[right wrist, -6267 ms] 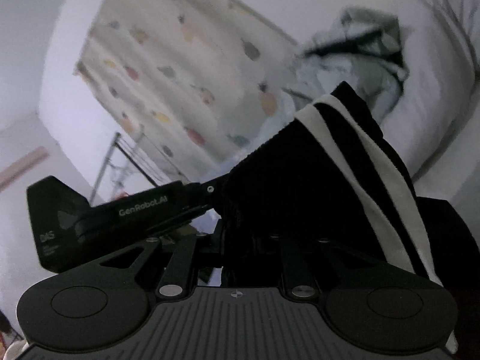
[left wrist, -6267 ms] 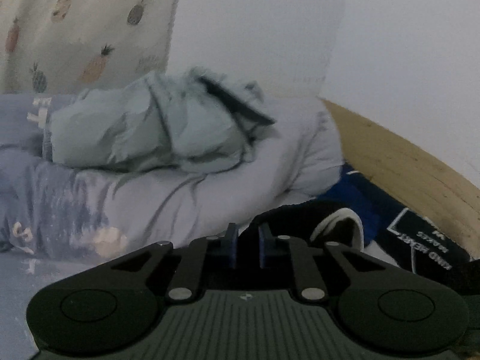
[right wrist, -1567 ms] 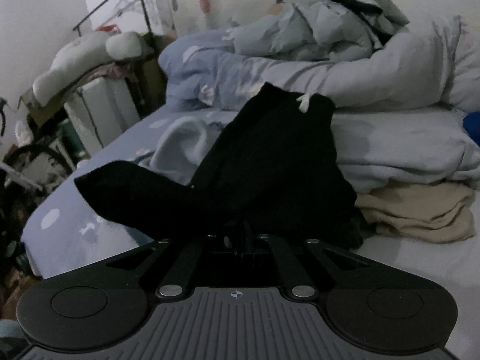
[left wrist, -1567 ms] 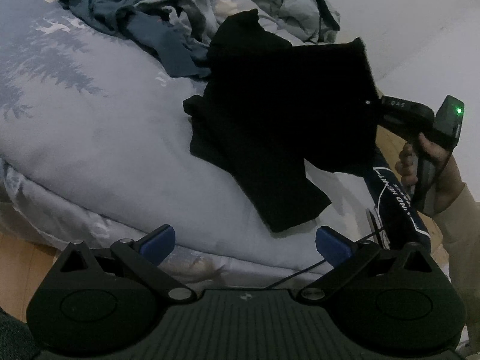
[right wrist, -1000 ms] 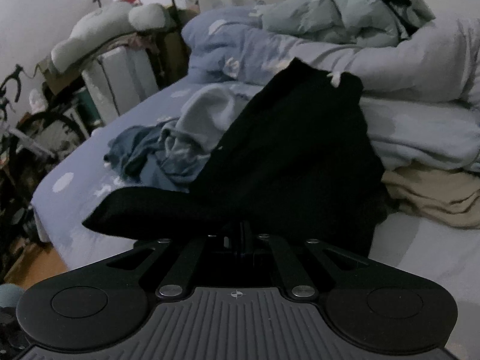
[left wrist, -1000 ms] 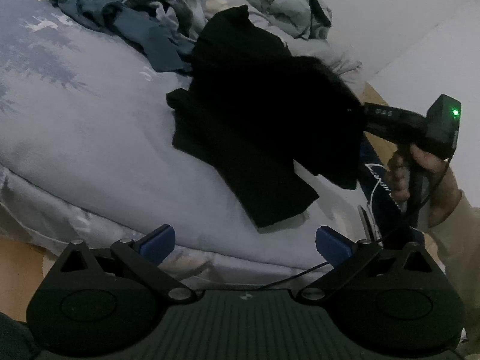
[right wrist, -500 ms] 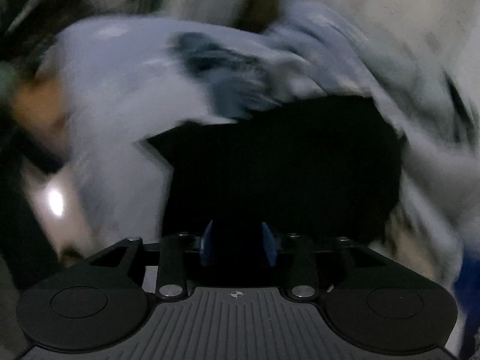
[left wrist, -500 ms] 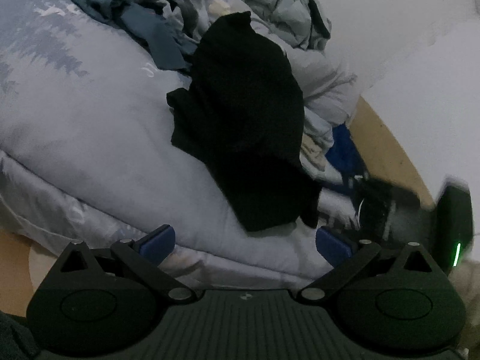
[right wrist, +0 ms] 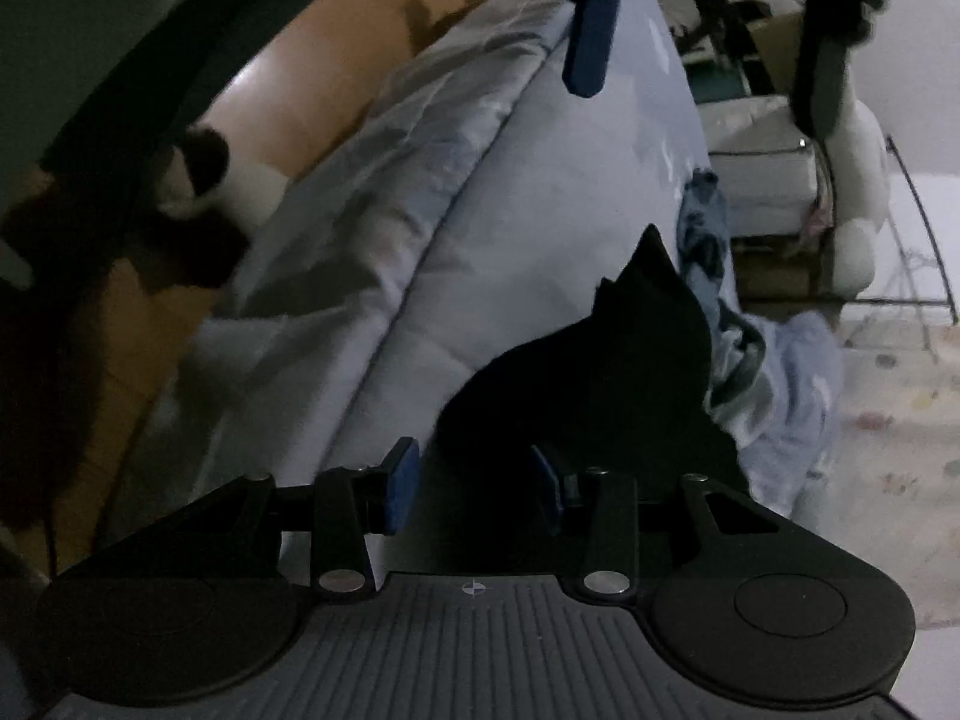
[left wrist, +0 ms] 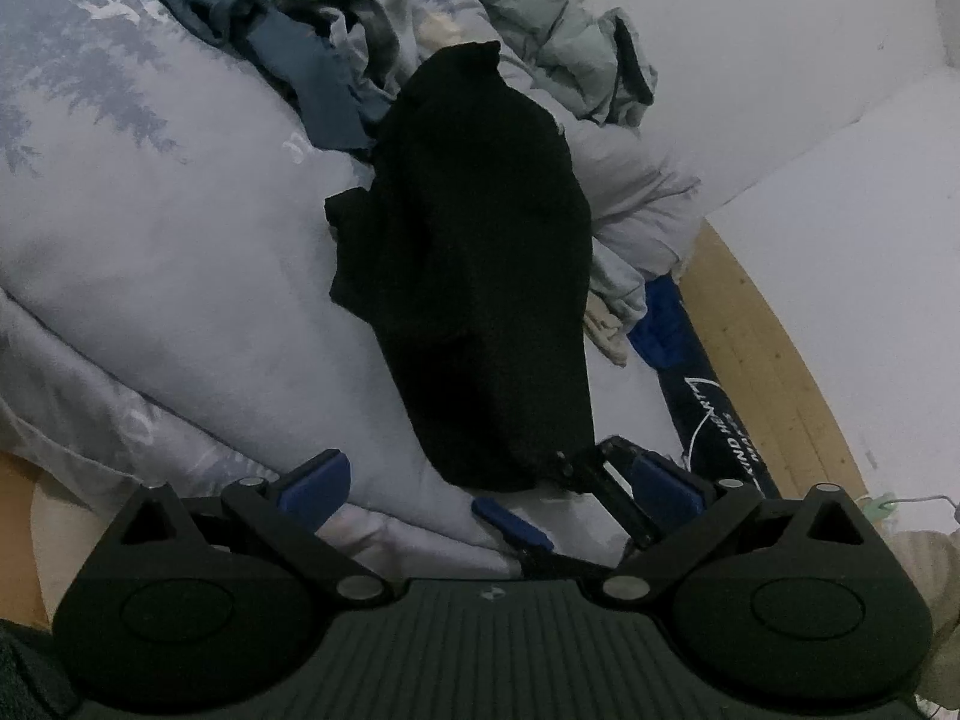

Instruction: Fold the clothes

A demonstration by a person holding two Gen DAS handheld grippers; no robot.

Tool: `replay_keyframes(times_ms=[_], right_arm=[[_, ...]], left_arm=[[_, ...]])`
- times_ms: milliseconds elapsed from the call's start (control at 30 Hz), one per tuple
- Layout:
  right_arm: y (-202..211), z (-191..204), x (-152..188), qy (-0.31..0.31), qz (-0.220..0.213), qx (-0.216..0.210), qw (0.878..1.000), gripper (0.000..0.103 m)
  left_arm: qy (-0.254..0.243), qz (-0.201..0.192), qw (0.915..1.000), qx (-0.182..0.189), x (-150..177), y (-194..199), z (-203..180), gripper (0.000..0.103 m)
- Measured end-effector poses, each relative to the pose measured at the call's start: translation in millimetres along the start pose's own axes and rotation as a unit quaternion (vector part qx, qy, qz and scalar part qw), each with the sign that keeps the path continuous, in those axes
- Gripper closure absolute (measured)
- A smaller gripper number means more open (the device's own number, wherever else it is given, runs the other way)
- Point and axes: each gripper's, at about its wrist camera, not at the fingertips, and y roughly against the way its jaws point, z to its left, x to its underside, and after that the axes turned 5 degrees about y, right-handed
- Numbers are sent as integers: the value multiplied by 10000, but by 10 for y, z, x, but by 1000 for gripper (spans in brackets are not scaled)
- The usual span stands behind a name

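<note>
Since a second ago the black garment [left wrist: 480, 276] has been dropped flat on the bed [left wrist: 180, 252]; right gripper [right wrist: 474, 480] is parted at its near hem, nothing clamped; left gripper [left wrist: 492, 480] is spread wide, empty; next fold can be started

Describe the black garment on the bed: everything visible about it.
The black garment is dark, matte, knit-looking cloth with no visible pattern. It lies folded over itself in a long, rumpled shape on the pale blue bedding, one narrow end reaching toward a heap of blue-grey clothes, the broader end near the bed's edge. A small flap sticks out on one side. The right claw stands open at its near edge, cloth between the pads but not pinched. The left claw is open, apart from it.
</note>
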Motion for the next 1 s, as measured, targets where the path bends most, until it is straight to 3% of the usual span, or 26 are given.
replay_keyframes(times_ms=[133, 233, 333, 500, 733, 767, 833, 1000], right_arm=[[-11, 45, -69, 206, -162, 161, 9995, 58], [156, -25, -84, -63, -580, -177, 9981, 59], [238, 24, -124, -45, -683, -385, 9969, 59], [-13, -163, -63, -992, -245, -691, 9924, 58], [-248, -722, 184, -2367, 211, -336, 9708, 58], [-246, -819, 239, -2593, 263, -324, 9649, 58], [-221, -1085, 398, -3363, 315, -386, 9405, 58], [-289, -1743, 993, -5350, 472, -406, 8426, 58]], left_arm=[[0, 20, 10000, 16, -9, -12, -2, 0], [9, 49, 10000, 26, -12, -20, 2, 0], [29, 79, 9999, 67, -26, -39, 12, 0], [99, 122, 9998, 85, -32, -68, 31, 0], [213, 128, 9996, 154, -56, -86, 61, 0], [227, 134, 9995, 167, -57, -86, 65, 0], [234, 149, 9995, 181, -57, -88, 68, 0], [276, 180, 9992, 219, -69, -104, 73, 0]])
